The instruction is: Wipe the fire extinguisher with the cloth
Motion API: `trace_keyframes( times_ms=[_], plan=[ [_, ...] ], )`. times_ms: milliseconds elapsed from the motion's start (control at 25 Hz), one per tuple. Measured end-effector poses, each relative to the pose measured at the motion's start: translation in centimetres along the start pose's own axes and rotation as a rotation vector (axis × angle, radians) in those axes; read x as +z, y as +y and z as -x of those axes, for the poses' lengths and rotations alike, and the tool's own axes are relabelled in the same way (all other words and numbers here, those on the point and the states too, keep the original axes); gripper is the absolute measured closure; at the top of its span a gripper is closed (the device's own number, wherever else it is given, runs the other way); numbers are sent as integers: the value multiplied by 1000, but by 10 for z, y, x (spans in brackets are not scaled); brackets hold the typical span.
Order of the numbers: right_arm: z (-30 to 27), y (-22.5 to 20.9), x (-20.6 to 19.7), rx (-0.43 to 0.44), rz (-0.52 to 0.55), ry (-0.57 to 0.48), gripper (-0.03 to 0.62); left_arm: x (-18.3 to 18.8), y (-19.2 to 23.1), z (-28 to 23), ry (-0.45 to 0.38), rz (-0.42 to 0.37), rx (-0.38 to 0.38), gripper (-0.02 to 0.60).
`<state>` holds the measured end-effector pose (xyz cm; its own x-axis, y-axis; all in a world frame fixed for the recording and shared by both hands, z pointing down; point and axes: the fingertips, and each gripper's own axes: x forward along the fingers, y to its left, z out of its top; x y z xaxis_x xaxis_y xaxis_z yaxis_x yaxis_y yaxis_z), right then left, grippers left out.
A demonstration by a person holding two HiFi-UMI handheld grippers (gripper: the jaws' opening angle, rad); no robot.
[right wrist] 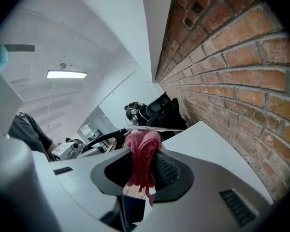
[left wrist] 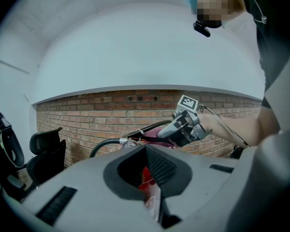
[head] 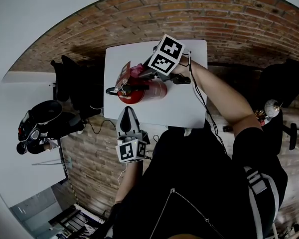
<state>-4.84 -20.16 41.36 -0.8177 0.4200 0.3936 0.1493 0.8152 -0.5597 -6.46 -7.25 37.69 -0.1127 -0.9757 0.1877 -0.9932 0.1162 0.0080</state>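
On its side in the middle of the white worktop [head: 189, 108] lies the extinguisher [head: 148, 91]. Above its valve end, the right gripper [head: 141, 74] has its fingers clamped on the pink cloth [head: 136, 71], seemingly ready to rub the cylinder. On the extinguisher's near side, the left gripper [head: 128, 109] has its fingers pinched narrowly on the red body, probably to stop it rolling. Beyond the extinguisher runs a brick wall [head: 214, 14]. A black chair [head: 72, 81] stands off its valve end.

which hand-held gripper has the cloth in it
The right hand-held gripper: pink cloth pinched between its jaws. The left hand-held gripper faces only the red fire extinguisher.
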Motion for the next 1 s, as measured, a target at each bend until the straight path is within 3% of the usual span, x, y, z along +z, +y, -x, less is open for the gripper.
trace_keyframes(
  times_ms=[200,440,720,1000],
  plan=[
    [13,11,10,46,-17,-101,484,-3,1,0,10,12,3,571],
    [37,-9,-5,-5,-68,-203,484,-12,-7,-3,17,25,-13,572],
    [24,-78,-86,-95,-282,-162,484,-22,-3,-8,47,8,-1,571],
    [-20,-126,-162,-114,-463,-101,484,-28,0,-12,53,24,5,571]
  ],
)
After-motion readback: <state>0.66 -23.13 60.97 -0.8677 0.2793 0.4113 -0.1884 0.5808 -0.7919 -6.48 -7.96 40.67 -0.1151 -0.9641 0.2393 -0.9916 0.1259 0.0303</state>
